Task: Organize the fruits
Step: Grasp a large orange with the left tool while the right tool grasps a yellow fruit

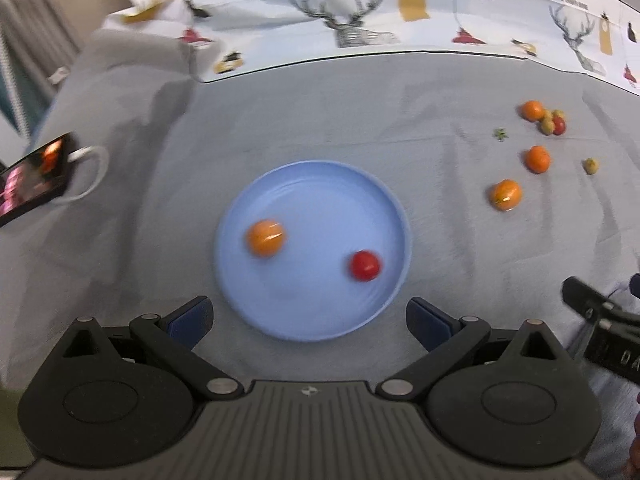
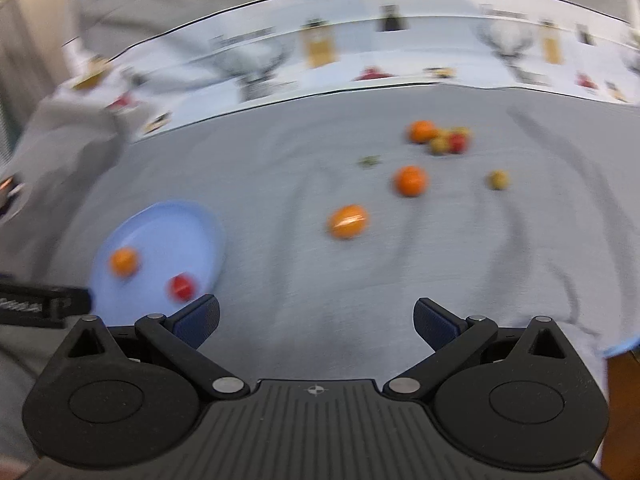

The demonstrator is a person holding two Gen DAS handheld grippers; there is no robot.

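Note:
A light blue plate lies on the grey cloth and holds an orange fruit and a red tomato. My left gripper hovers open over the plate's near rim, nothing between its fingers. To the right, loose on the cloth, lie an orange tomato, an orange fruit, a small green fruit and a cluster of fruits. In the right wrist view my right gripper is open and empty over bare cloth, with the orange tomato ahead and the plate to its left.
A phone with a lit screen and a white cable sits at the left edge. A patterned cloth borders the far side. A green stem bit lies near the fruits. The right-hand tool's black body shows at the right.

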